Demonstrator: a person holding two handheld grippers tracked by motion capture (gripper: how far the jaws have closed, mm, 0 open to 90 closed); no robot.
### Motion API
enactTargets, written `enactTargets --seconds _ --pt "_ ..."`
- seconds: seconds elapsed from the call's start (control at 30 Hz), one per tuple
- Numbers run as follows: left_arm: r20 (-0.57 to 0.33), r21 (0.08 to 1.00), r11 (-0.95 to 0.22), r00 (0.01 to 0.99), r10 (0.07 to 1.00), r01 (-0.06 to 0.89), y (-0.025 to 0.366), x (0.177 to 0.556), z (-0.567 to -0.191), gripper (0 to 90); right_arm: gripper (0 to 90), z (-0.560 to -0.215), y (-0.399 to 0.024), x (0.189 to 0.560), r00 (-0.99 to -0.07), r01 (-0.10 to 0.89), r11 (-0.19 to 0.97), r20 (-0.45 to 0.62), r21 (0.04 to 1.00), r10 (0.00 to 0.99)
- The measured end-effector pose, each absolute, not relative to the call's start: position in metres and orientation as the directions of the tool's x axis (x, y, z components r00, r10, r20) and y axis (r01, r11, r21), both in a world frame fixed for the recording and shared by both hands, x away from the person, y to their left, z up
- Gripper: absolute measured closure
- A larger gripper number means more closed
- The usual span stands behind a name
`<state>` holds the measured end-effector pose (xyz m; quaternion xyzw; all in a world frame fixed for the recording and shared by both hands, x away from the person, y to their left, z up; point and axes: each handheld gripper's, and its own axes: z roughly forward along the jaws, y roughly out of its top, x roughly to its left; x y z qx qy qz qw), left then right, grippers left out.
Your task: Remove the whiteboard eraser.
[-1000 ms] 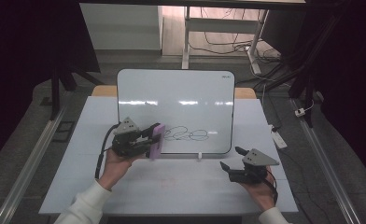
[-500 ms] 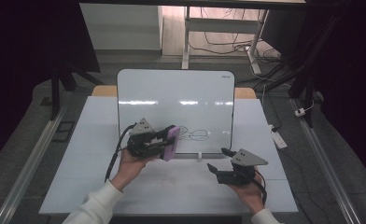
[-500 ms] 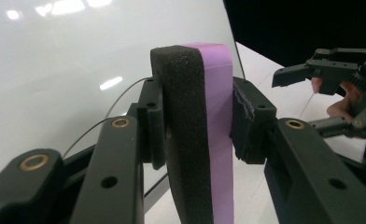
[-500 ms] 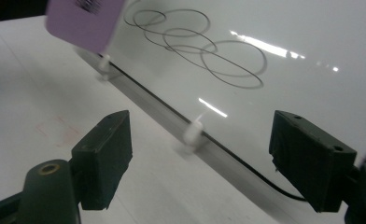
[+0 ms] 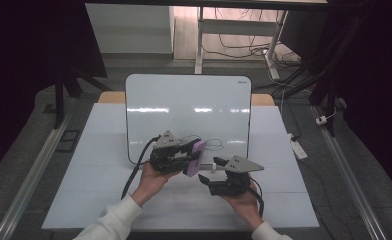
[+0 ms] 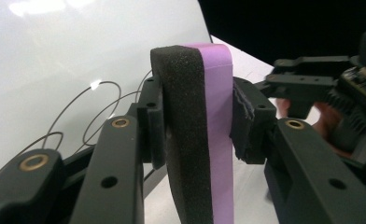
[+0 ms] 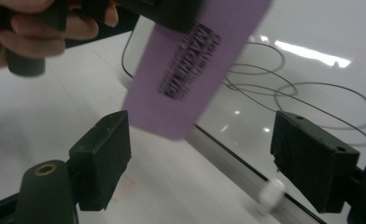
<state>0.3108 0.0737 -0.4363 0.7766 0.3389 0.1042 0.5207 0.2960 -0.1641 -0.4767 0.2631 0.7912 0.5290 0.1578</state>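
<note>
The left gripper (image 5: 186, 156) is holding a whiteboard eraser (image 5: 196, 157), its fingers (image 6: 153, 121) clamped on the two flat sides: one is pressing into the black foam pad, the other is bearing on the purple back. From the high view the eraser is standing on edge, up off the white surface (image 5: 99, 165), just in front of the lower edge of the whiteboard (image 5: 184, 102), which is leaning back and catching the ceiling lights. Thin black scribbled loops (image 5: 211, 145) are sitting on the board's lower part, right behind the eraser.

The right gripper (image 5: 208, 172) is hovering just beside the eraser, on its right, with its fingers (image 7: 102, 156) standing well apart and nothing between them. Through the right gripper view the eraser's purple face (image 7: 190, 60) is hanging tilted above those spread fingers, dark lettering on it too blurred to read, with the scribbles curling across the board behind. A small white object (image 7: 270, 192) is lying at the board's bottom rim, too blurred to name. The person's left hand (image 5: 151, 180) is wrapped under its gripper, the sleeve white.
</note>
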Motion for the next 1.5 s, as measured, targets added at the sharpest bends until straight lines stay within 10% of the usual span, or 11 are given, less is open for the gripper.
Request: enactTargets --seconds 0.93,1.5 --pt "-0.175 0.885 -0.234 0.754 0.633 0.402 0.066 0.306 -0.441 59.4 37.0 -0.474 -0.145 0.303 -0.764 0.309 0.242 0.089 0.920 0.639" --pt "-0.156 0.871 -0.257 0.730 0.666 0.420 0.112 0.288 -0.432 25.6 39.2 -0.464 -0.164 0.306 -0.755 0.231 0.306 -0.028 0.924 0.655"
